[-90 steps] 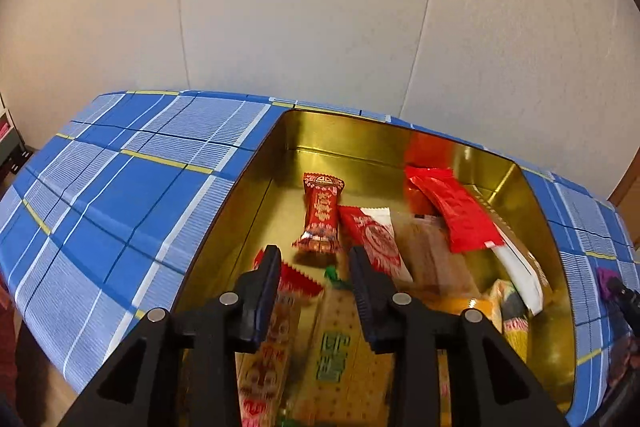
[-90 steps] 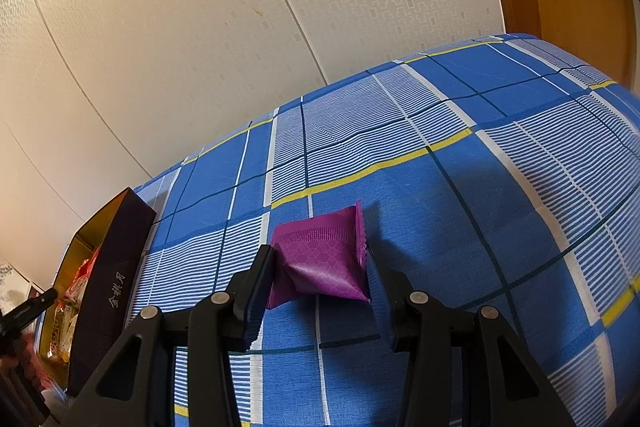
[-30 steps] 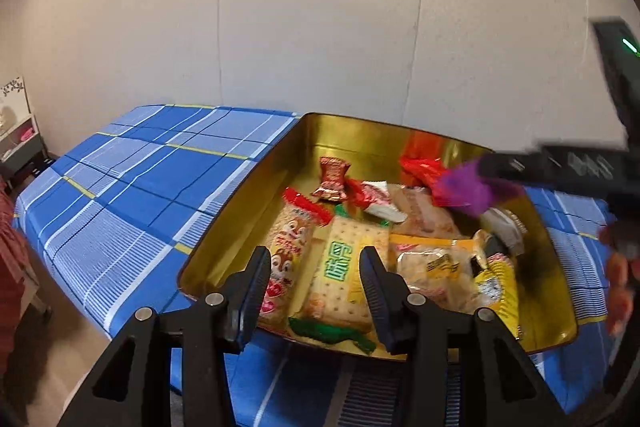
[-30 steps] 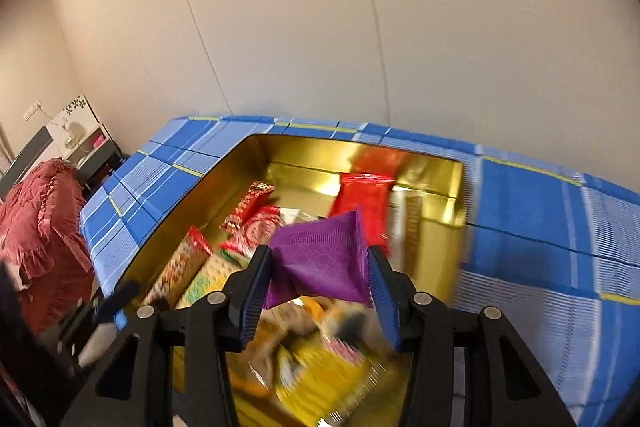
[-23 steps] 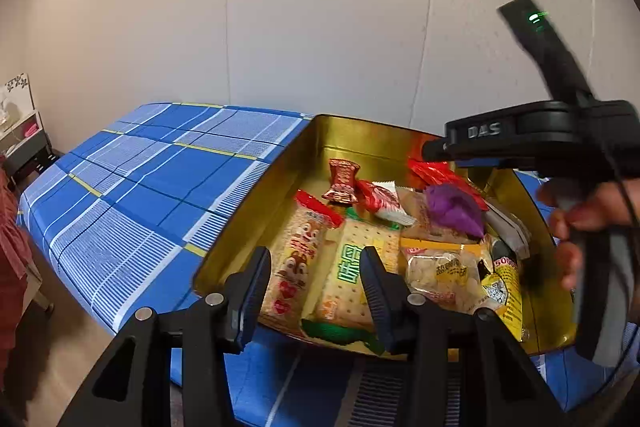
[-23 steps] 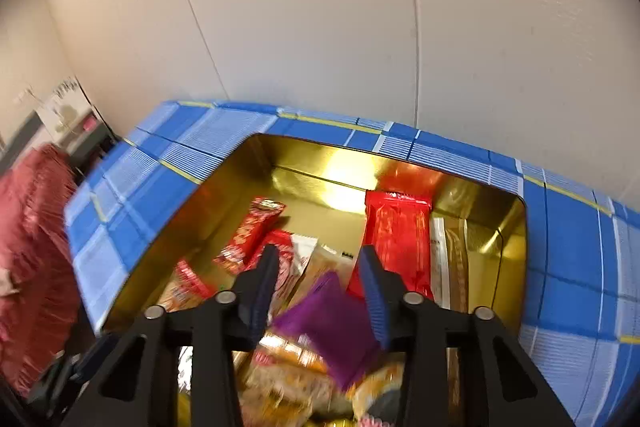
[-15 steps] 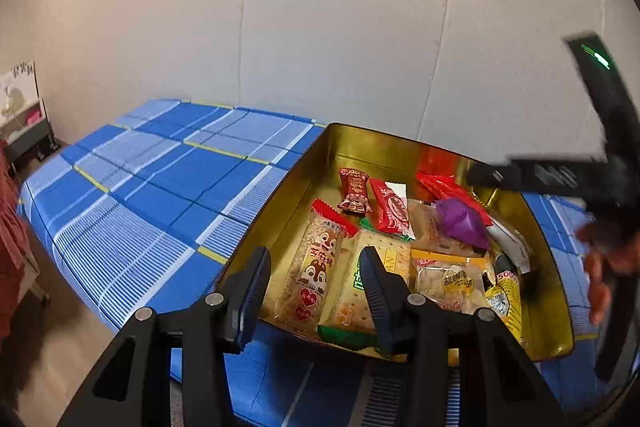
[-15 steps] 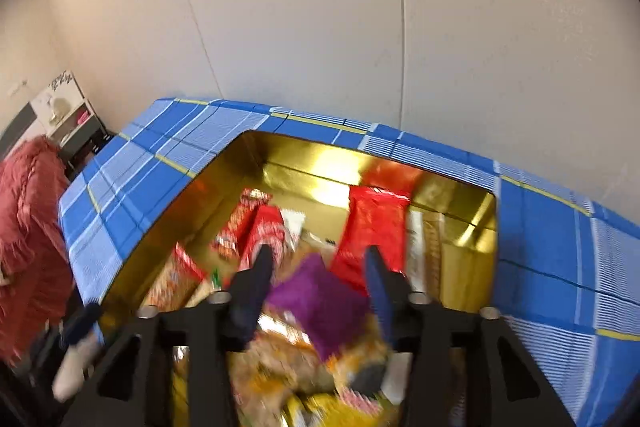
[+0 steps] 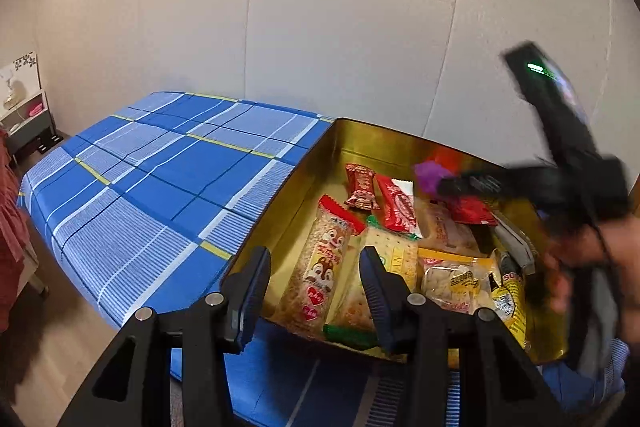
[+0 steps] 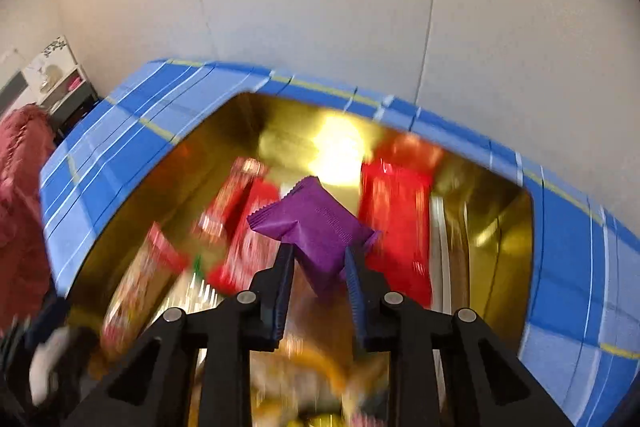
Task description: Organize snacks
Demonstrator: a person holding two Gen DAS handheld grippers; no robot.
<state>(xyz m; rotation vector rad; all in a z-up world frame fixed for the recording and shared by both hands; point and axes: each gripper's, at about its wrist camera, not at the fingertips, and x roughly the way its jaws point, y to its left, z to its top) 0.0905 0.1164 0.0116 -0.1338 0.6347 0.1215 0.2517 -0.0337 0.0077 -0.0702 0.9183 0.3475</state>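
A gold tin [image 9: 372, 141] sits on the blue plaid tablecloth [image 9: 160, 187] and holds several snack packets. My right gripper [image 10: 319, 255] is shut on a purple packet [image 10: 316, 223] and holds it above the tin's middle. The same gripper [image 9: 444, 183] and purple packet [image 9: 428, 173] show blurred in the left wrist view over the far side of the tin. My left gripper [image 9: 314, 267] is open and empty, hovering at the tin's near left edge above a squirrel-print rice cracker bar [image 9: 320, 267].
The tin [image 10: 508, 227] also holds red wafer bars [image 9: 396, 203], a long red packet [image 10: 396, 211], a cracker pack [image 9: 394, 263] and yellow packets [image 9: 452, 279]. A white wall stands behind. A small shelf [image 9: 24, 111] stands at far left past the table edge.
My right gripper carried the purple packet from the cloth to the tin, opened over it, and now is shut on the packet again, lifted above the snacks. The left gripper pulled back from the tin.
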